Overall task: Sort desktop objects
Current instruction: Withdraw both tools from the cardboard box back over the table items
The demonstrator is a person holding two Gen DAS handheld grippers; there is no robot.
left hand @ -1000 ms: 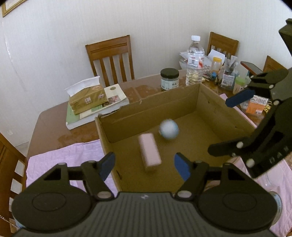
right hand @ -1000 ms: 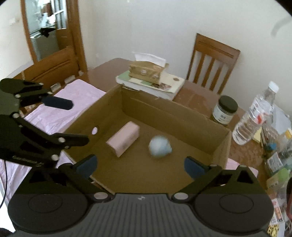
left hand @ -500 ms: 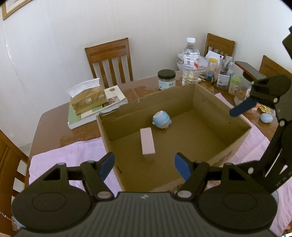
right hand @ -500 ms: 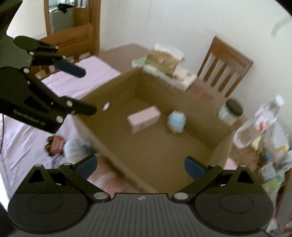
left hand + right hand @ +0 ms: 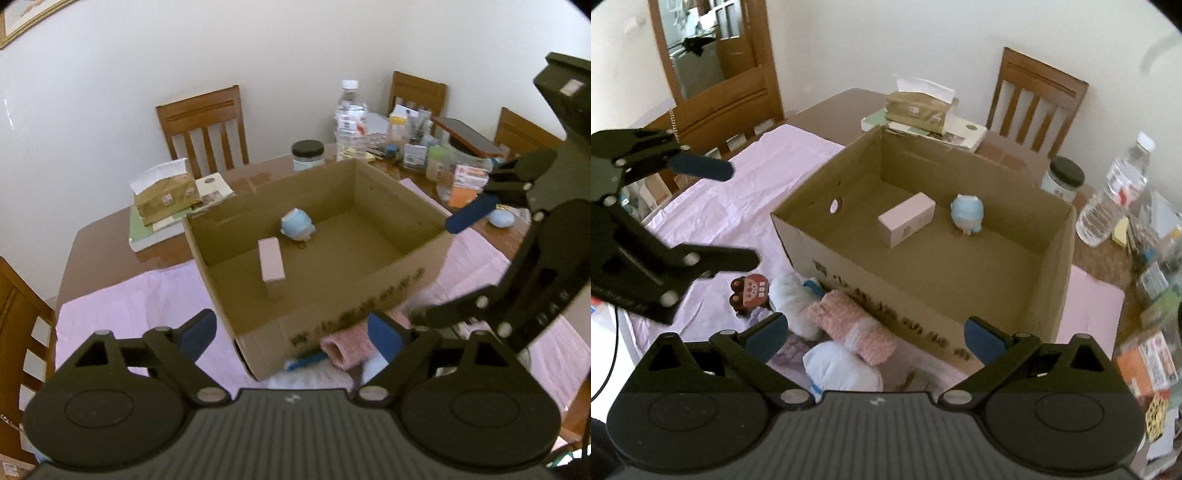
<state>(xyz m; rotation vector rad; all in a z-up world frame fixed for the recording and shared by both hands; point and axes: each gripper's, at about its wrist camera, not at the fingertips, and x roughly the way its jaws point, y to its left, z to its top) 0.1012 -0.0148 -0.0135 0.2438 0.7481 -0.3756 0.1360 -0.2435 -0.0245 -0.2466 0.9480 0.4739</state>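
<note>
So your big cardboard box [image 5: 923, 280] sits on the table, and two things are already inside it. The pink block [image 5: 907, 220] lies in the middle of the box floor. The little blue toy [image 5: 967, 214] stands just beside it, nearer the box's far wall.

More things still wait outside, right against the box's near wall. There is a pink fuzzy roll [image 5: 851, 326], a white soft bundle [image 5: 842, 371] and a small brown and red toy [image 5: 750, 291]. A small blue egg shape [image 5: 501, 219] lies past the box's right side.

Your left gripper [image 5: 291, 334] has just been opening its jaws, and nothing is between them. Your right gripper [image 5: 875, 334] is spread wide and empty too. You look partly done, with most of the pile still to go in.
</note>
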